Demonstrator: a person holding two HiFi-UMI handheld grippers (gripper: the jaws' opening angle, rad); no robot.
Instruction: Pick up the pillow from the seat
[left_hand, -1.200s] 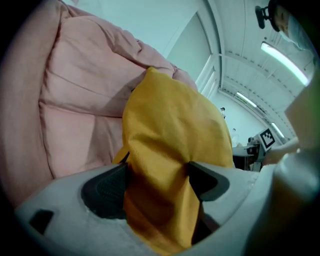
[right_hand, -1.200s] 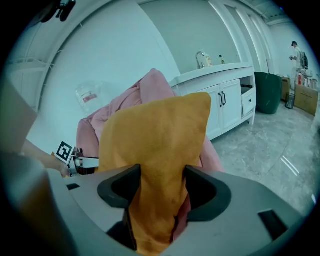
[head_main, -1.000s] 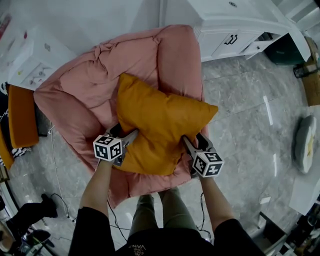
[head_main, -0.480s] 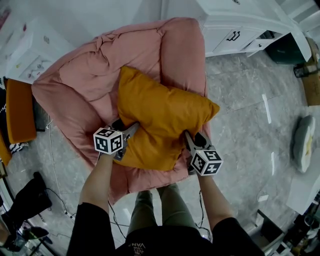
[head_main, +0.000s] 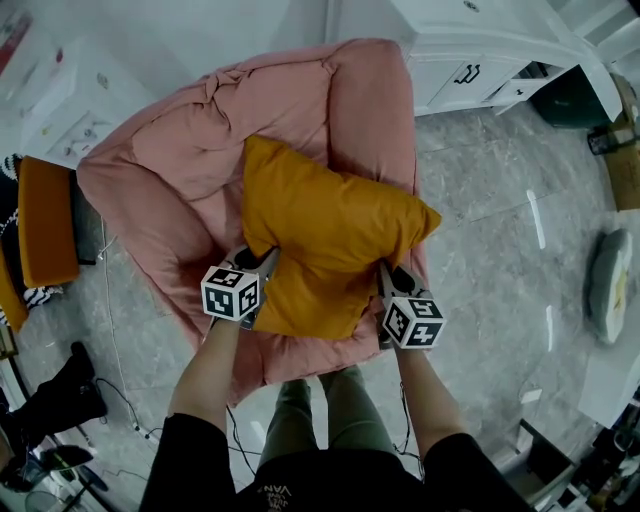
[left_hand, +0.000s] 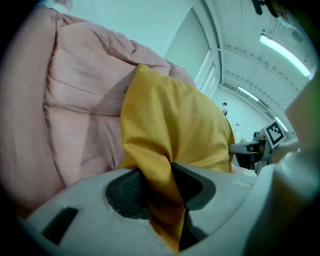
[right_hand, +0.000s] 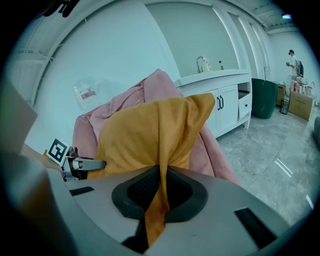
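Observation:
An orange pillow (head_main: 325, 240) lies on the seat of a pink padded armchair (head_main: 190, 170). My left gripper (head_main: 262, 262) is at the pillow's near left edge, and its jaws are closing with a fold of orange fabric pinched between the pads (left_hand: 162, 182). At the near right edge my right gripper (head_main: 385, 275) is closing too, with a thin strip of the pillow's (right_hand: 150, 135) cloth squeezed between its pads (right_hand: 161, 187). The pillow's lower edge is bunched up between the two grippers. Its underside is hidden.
A white cabinet (head_main: 470, 50) with drawers stands behind the armchair to the right. An orange cushion (head_main: 45, 220) sits at the far left, with cables (head_main: 115, 330) on the marble floor. The person's legs (head_main: 320, 400) stand against the chair's front. A dark green bin (right_hand: 262, 97) is beside the cabinet.
Both grippers' jaws have narrowed onto the pillow's near edges. The left gripper has shifted slightly right and toward me, and the pillow's near edge has gathered inward.

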